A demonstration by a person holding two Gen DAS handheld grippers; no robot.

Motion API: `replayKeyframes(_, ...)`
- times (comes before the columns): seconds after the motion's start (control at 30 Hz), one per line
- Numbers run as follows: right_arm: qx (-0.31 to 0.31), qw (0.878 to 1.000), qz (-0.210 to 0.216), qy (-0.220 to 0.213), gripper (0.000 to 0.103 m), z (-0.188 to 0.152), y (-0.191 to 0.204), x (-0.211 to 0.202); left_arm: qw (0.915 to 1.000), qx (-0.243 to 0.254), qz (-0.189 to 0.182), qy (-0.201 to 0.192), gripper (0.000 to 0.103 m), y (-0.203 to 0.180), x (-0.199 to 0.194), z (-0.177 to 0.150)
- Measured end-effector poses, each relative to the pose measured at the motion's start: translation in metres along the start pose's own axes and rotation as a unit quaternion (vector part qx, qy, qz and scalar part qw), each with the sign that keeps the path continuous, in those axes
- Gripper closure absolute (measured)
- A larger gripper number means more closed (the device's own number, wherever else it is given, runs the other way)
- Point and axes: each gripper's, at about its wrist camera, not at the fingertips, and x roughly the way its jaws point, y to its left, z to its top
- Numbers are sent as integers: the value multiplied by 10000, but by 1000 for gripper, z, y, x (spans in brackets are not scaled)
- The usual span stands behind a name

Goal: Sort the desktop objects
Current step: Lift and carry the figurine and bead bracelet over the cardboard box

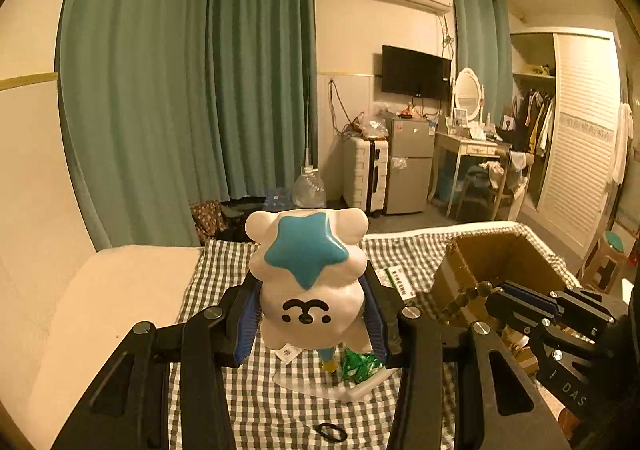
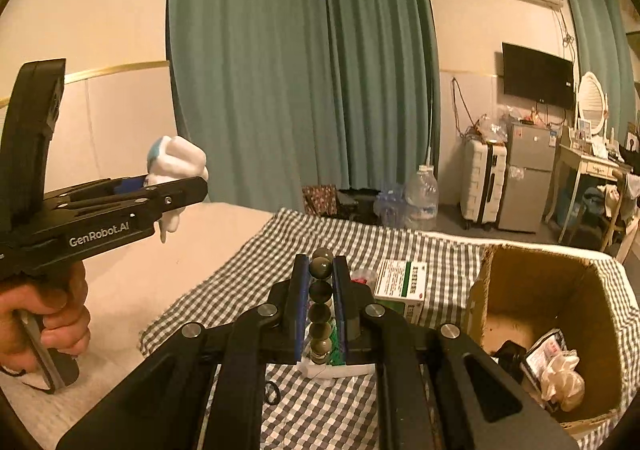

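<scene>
My left gripper (image 1: 310, 306) is shut on a white bear-shaped toy (image 1: 308, 274) with a teal star on it, held up above the checked cloth (image 1: 280, 406). From the right wrist view the same toy (image 2: 178, 165) shows at the left, in the left gripper (image 2: 182, 189). My right gripper (image 2: 321, 290) is shut on a string of dark round beads (image 2: 321, 306), which stands upright between the pads. In the left wrist view the bead string (image 1: 466, 298) hangs from the right gripper (image 1: 494, 294), close to an open cardboard box (image 1: 500, 262).
The cardboard box (image 2: 548, 314) at the right holds a packet and crumpled wrappers. On the cloth lie a green-and-white medicine box (image 2: 402, 282), a green wrapper (image 1: 358, 366) on a white tray (image 1: 340, 390), and a black hair tie (image 1: 330, 432). A hand (image 2: 44, 314) grips the left tool.
</scene>
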Motion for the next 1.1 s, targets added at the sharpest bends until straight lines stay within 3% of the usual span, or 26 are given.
replayKeyframes(0.47,-9,9991,-42,-429,92,11,-18,-45,9994,97,-297,-162,57,-38,-14,17)
replayKeyframes(1.1,270,9962,-575,-593,92,16,-80,-65,9953,365,-892,-12,57,-97,23,27)
